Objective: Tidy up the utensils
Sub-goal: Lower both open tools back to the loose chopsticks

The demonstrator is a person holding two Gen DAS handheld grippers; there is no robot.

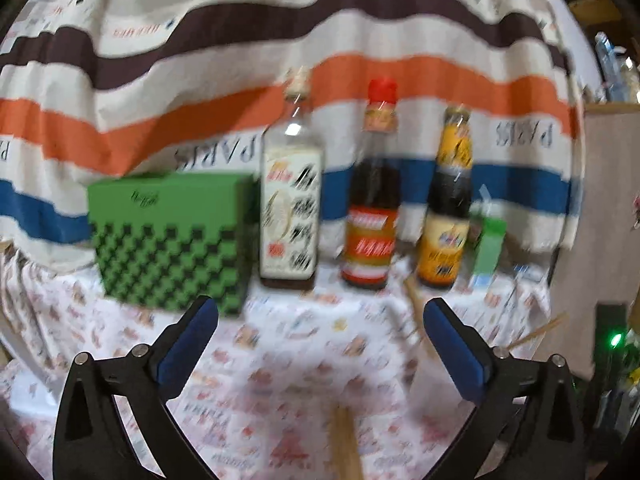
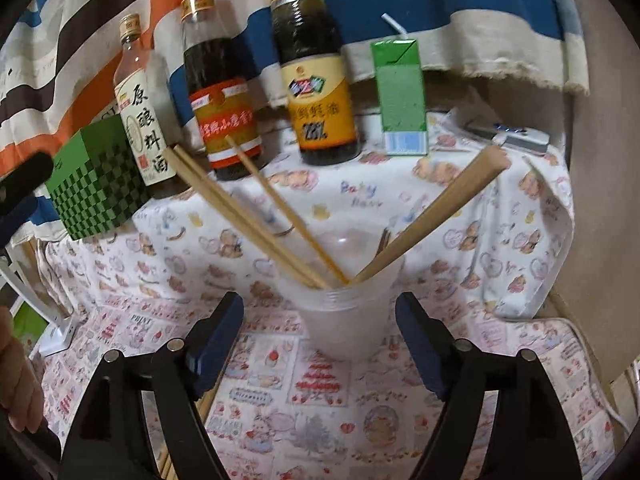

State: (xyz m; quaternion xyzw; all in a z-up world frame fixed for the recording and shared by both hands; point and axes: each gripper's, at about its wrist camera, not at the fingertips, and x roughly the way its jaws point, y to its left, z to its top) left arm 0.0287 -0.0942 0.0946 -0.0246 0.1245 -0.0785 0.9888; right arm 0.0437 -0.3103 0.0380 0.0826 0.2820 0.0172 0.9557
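Standing on a counter (image 2: 520,264) covered with a cartoon-print cloth, a translucent plastic cup (image 2: 340,316) holds several wooden chopsticks (image 2: 248,216) that fan out of its mouth to the left and right. In the right wrist view the right gripper (image 2: 320,340) is released: its 2 blue-padded fingers (image 2: 216,336) stand spread on either side of the cup, apart from its walls, with nothing grasped. More chopsticks (image 2: 204,404) lie on the cloth under its left finger.

In the left wrist view, which is blurred, the left gripper (image 1: 320,344) is also released, its fingers (image 1: 188,344) spread wide over bare cloth and grasping nothing. A chopstick end (image 1: 348,444) shows at the bottom edge between them.

Along the back of the counter, against a striped cloth (image 1: 240,80), stand a green checkered box (image 2: 96,184), then 3 bottles: a clear one with a white label (image 2: 140,120), a dark one with a red cap (image 2: 216,92), and a dark one with a yellow label (image 2: 316,80). A green drink carton with a straw (image 2: 400,96) stands to their right. Part of a hand (image 2: 16,380) shows at the left edge of the right wrist view.
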